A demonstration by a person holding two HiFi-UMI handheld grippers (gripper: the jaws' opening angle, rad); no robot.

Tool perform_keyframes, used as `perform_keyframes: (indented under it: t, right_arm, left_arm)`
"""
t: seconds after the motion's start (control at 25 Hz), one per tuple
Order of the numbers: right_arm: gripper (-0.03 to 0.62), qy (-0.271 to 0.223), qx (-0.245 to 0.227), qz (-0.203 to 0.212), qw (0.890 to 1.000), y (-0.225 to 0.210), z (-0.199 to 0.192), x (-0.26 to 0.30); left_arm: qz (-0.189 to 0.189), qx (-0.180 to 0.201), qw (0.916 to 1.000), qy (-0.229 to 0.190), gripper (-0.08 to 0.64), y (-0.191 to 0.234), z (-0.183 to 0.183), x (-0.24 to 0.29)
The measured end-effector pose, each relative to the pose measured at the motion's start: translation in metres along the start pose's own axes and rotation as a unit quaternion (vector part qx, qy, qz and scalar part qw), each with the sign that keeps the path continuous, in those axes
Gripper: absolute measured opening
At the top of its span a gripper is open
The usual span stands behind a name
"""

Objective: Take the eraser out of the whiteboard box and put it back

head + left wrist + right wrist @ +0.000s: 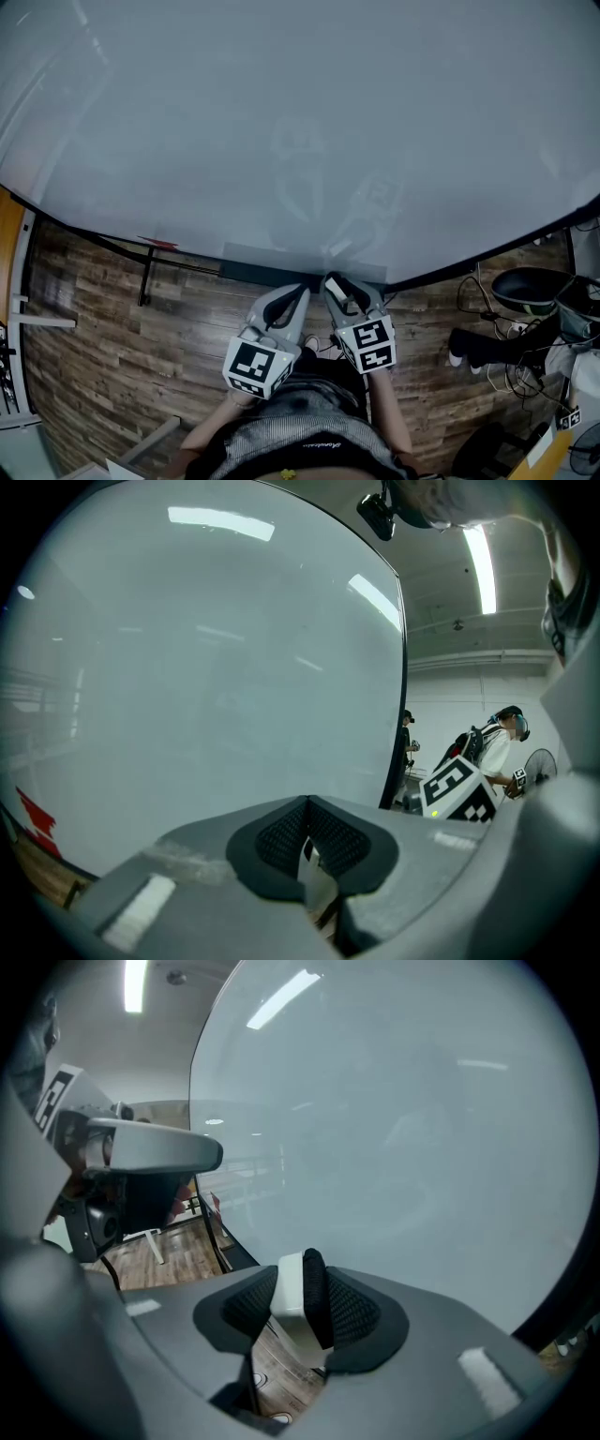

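Eraser (292, 1299) pinched between jaws of right gripper (305, 1288); left gripper (307, 829) jaws pressed together.

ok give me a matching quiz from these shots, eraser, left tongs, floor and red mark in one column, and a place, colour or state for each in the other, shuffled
Things
1. eraser
2. left tongs
3. floor
4. red mark

Place, colour or state
A. brown wood planks
B. pads together
C. by the lower edge of the whiteboard, at the left in the head view
D. gripped between the pads of the right tongs

Pairs: 1-D, 2-B, 3-A, 4-C
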State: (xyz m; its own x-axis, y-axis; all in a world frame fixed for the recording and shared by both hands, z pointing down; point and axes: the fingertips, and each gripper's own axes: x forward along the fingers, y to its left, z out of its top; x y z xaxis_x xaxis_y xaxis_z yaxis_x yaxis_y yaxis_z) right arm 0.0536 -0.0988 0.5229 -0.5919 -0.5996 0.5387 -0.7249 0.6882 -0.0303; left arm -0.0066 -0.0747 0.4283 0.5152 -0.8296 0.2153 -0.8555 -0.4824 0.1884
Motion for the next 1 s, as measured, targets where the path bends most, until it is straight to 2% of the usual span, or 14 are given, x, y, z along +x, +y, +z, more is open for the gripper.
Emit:
perform_keyframes:
  t: [0.4,1.0]
  right_arm:
    - [0.163,-0.018,0.006,-0.007,1.000,0.000,0.018,-0.014]
    - [0.163,-0.045,-0.023,-0.003,0.999,0.016,0.062,-0.048]
  left_arm:
    - [-0.010,-0.003,0.9999,0.009,0.000,-0.001,-0.006,0.001]
    - [-0.031,0.022,0.9992,0.014,0.000,-0.005,-0.008,0.000]
